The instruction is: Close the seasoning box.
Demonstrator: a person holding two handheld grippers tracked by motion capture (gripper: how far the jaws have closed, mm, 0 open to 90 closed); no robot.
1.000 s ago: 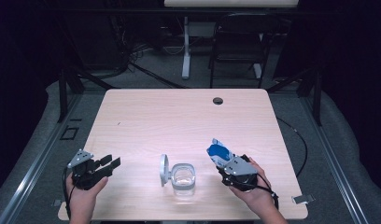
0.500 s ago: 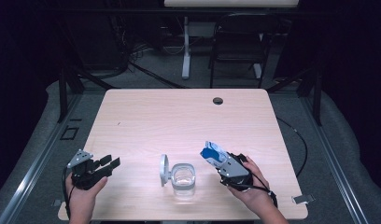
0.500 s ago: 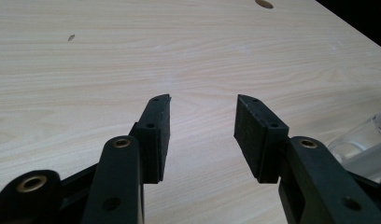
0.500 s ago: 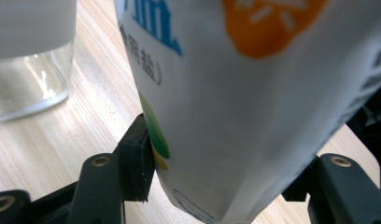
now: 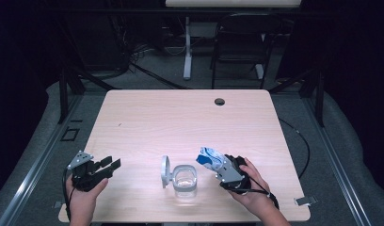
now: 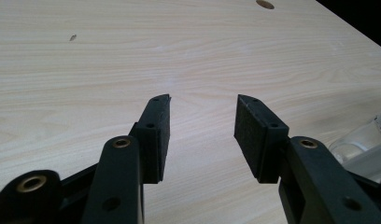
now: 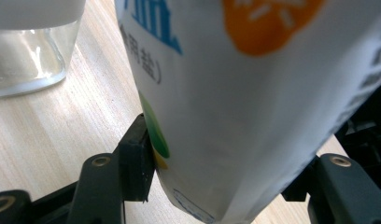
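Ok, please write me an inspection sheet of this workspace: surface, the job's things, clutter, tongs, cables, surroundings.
Surface: light wooden table, round hole near far edge.
Job's things: white printed pouch in right tongs; glass jar open, upright, its lid tilted up at its left.
Clutter: nothing seen.
Tongs: left tongs open, nothing between jaws; right tongs shut on pouch, beside the jar.
Cables: black cable hanging off table's right edge.
Surroundings: dark room, chair and white stand behind table.
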